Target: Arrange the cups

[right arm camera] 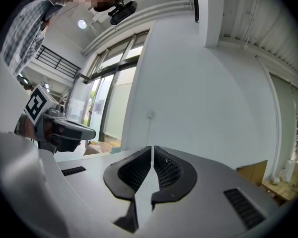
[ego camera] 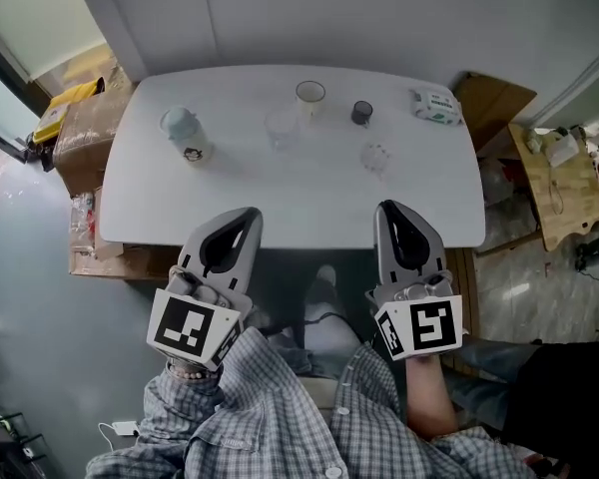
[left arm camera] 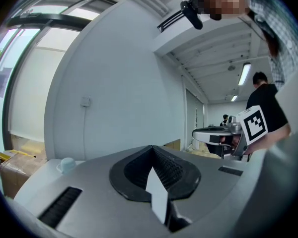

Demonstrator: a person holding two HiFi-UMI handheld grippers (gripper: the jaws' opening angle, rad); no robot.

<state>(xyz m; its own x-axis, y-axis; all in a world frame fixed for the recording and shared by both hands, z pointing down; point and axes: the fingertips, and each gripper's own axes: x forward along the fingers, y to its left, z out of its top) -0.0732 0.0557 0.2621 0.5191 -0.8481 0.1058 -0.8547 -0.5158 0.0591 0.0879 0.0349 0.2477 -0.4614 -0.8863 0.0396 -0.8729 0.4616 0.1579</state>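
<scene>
Several cups stand apart on the white table [ego camera: 230, 218]. At the left is a pale blue cup [ego camera: 180, 123] beside a white cup with a dark print [ego camera: 194, 152]. Further right are a clear cup [ego camera: 280, 126], a cream paper cup [ego camera: 310, 96], a small dark cup [ego camera: 362, 113] and another clear cup [ego camera: 376, 158]. My left gripper [ego camera: 247, 214] and right gripper [ego camera: 389, 209] hover at the table's near edge, well short of the cups. Both are shut, with nothing between the jaws. The left gripper view shows the pale blue cup [left arm camera: 67, 164] low at the left.
A tissue pack [ego camera: 436, 105] lies at the table's far right corner. Cardboard boxes [ego camera: 88, 128] stand left of the table and a wooden board with clutter [ego camera: 559, 183] lies on the floor to the right. A wall runs close behind the table.
</scene>
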